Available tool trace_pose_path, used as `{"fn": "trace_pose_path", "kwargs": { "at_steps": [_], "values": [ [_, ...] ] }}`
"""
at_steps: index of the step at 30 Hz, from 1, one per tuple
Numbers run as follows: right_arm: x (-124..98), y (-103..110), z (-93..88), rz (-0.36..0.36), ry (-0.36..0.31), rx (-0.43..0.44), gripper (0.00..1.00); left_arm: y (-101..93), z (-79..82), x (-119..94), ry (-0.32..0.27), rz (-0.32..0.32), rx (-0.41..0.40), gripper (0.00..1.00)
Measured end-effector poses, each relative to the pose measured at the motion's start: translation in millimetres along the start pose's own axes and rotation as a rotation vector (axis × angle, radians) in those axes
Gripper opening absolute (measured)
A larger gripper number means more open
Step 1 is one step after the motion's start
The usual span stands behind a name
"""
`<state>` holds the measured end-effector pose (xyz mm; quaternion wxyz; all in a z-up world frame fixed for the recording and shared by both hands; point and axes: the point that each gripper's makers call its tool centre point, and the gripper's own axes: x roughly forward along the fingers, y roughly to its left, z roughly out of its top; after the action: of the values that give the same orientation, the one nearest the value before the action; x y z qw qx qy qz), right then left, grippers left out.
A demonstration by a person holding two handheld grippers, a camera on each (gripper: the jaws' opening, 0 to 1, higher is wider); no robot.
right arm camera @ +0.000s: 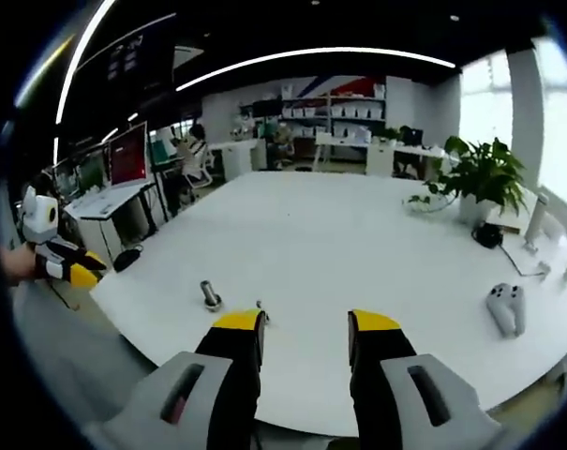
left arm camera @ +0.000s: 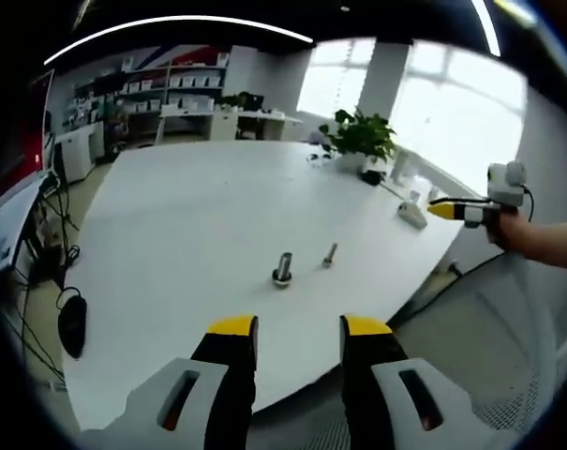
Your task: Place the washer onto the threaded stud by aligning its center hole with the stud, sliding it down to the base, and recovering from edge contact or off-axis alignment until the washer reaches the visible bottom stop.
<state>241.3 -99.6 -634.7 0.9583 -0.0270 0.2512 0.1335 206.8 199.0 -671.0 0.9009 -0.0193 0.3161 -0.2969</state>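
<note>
We see a plain white tabletop (left arm camera: 199,216), a silver-grey metal stud (left arm camera: 283,267), and yellow-tipped black gripper jaws.

Tongs: two, left tongs (left arm camera: 298,327) and right tongs (right arm camera: 305,322), two jaws each.
Surface (left arm camera: 199,206): one.
Upright threaded stud (left arm camera: 283,269) near the surface's front edge: one.
Small loose metal piece (left arm camera: 330,254) just beside the stud: one.
Potted plant (left arm camera: 363,139) at the far corner: one.
Game controller (right arm camera: 507,308) near the surface's edge: one.
</note>
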Motion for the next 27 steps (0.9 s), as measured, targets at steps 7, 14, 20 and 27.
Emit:
{"fn": "trace_pose_path", "kwargs": {
  "at_steps": [7,14,20,27],
  "values": [
    [2.1,2.4,-3.5,0.011,0.027,-0.014,0.38,1.5,1.2,1.2,0.001,0.000,0.002,0.33],
    [3.8,1.5,-8.1,0.010,0.051,-0.024,0.38,3.8,1.1,0.3,-0.003,0.009,-0.009,0.33],
    [4.8,0.9,-7.8,0.011,0.053,-0.031,0.37,5.9,4.0,-1.0,-0.020,0.014,-0.020,0.33],
    [10.6,-11.5,-14.5,0.008,0.067,-0.048,0.37,4.3,2.4,0.0,-0.012,0.006,-0.022,0.33]
  ]
}}
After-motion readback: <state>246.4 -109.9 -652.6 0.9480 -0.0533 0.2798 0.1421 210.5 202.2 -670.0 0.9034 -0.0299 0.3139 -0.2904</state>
